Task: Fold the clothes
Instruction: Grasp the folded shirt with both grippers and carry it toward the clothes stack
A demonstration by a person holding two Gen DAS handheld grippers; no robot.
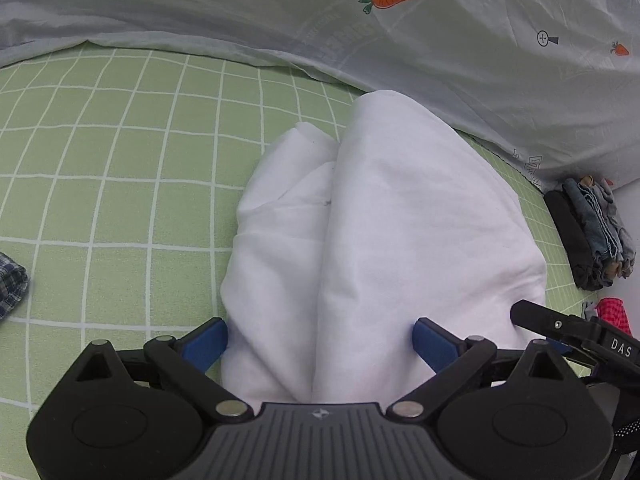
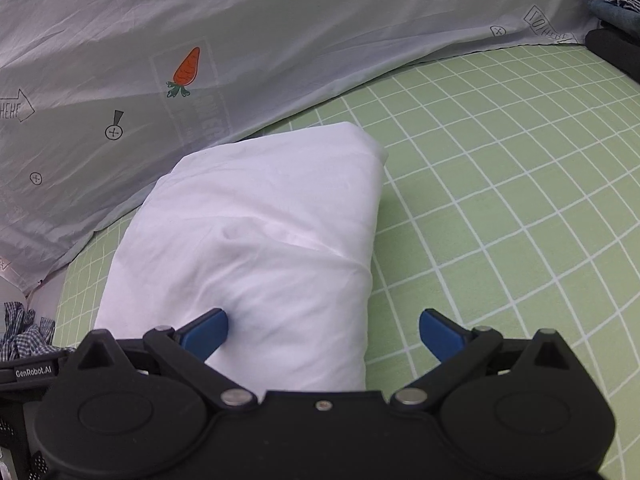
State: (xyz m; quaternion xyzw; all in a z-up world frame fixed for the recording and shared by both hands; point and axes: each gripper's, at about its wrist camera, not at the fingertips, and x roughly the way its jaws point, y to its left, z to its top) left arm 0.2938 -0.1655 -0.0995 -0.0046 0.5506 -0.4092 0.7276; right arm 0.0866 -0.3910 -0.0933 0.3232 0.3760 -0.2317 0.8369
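A white garment (image 1: 380, 232) lies folded into a thick bundle on the green checked sheet (image 1: 120, 184). My left gripper (image 1: 320, 340) is open, its blue fingertips (image 1: 206, 342) standing either side of the bundle's near end. The garment also shows in the right wrist view (image 2: 260, 240). My right gripper (image 2: 324, 334) is open, its left fingertip (image 2: 206, 332) resting on the garment's near edge and its right one over bare sheet (image 2: 500, 220). The right gripper's body shows in the left wrist view (image 1: 576, 336), beside the bundle's right corner.
A pale quilt with carrot prints (image 1: 400, 40) lies bunched behind the garment. A stack of folded dark clothes (image 1: 588, 232) sits at the sheet's right edge, with a red checked cloth (image 1: 614, 312) near it. A blue checked cloth (image 1: 10, 284) lies at the left.
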